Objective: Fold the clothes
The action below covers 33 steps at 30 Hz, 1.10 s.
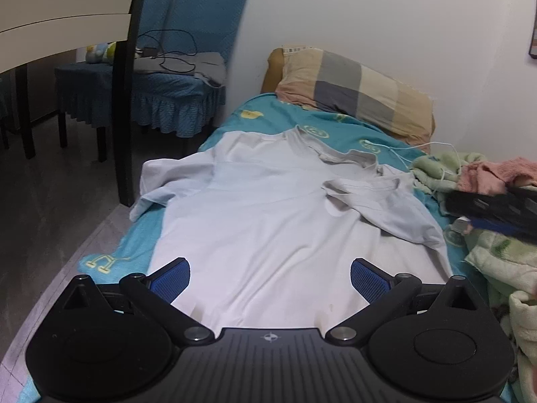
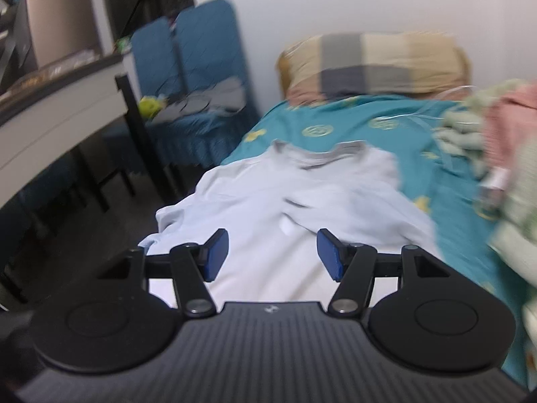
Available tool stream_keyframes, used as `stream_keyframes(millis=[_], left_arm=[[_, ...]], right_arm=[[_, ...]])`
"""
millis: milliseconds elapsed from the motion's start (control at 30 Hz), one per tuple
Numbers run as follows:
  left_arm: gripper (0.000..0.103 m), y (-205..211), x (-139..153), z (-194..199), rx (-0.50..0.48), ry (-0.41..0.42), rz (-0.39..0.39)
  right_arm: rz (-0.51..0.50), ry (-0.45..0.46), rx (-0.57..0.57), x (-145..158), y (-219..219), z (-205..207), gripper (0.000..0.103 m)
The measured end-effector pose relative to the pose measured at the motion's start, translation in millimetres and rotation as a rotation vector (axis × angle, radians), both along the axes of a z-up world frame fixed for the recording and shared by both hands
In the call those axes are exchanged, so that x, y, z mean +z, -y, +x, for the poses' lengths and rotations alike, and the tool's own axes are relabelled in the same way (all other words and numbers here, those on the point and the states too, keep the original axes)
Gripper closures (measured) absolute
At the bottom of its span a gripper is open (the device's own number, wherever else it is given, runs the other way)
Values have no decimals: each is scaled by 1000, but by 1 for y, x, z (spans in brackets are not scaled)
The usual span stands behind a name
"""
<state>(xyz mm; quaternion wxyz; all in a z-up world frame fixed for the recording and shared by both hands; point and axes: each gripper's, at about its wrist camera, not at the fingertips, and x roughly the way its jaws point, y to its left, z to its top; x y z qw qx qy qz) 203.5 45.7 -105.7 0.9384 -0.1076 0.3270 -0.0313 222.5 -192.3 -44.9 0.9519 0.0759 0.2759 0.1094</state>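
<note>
Both tongs, left [image 1: 270, 280] and right [image 2: 272, 255], spread empty above shirt [image 1: 268, 208]; sleeve overhangs bed edge [image 1: 110, 258].

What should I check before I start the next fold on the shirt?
1. Left gripper open, nothing between its fingers: ok.
2. Right gripper open, nothing held: ok.
3. Shirt spread on the bed, collar toward the pillow: ok.
4. Right sleeve already folded in over the body: ok.
5. Left sleeve folded in: not ok, it hangs over the bed edge.
6. White cable clear of the shirt: cannot tell, it lies close to the shoulder.
</note>
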Motion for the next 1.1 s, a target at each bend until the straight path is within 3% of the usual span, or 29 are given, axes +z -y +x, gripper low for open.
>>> stream_keyframes(millis=[33, 67, 133, 233, 333, 500, 633, 800, 933, 967, 1000, 1033, 1100], left_arm=[[0, 3, -1, -1, -7, 6, 4], [0, 6, -1, -2, -15, 12, 9], [1, 13, -1, -4, -32, 30, 27], [3, 24, -1, -4, -56, 62, 50], [5, 40, -1, 11, -80, 70, 68], [11, 80, -3, 65, -145, 56, 25], [15, 127, -6, 131, -175, 28, -77], [32, 187, -24, 209, -197, -39, -160], [46, 219, -50, 251, -187, -97, -128], [62, 221, -56, 255, -175, -109, -113], [87, 222, -62, 259, -161, -123, -101], [95, 223, -68, 262, -146, -137, -89], [98, 213, -67, 252, -139, -122, -133]], right_arm=[[15, 31, -33, 2, 6, -19, 38], [29, 62, -66, 3, 12, -38, 26], [28, 133, -126, 2, 24, -65, 9], [52, 177, -191, -2, 40, -76, 10], [87, 135, -214, -5, 54, -65, 11], [93, 112, -249, -19, 73, -53, 11], [47, 88, -289, -27, 84, -45, 11], [45, 86, -380, -38, 105, -37, 11], [67, 82, -415, -44, 116, -33, 11], [68, 86, -417, -44, 118, -33, 11], [69, 90, -419, -45, 119, -32, 11], [64, 95, -423, -46, 119, -32, 11], [68, 87, -428, -48, 121, -30, 11]])
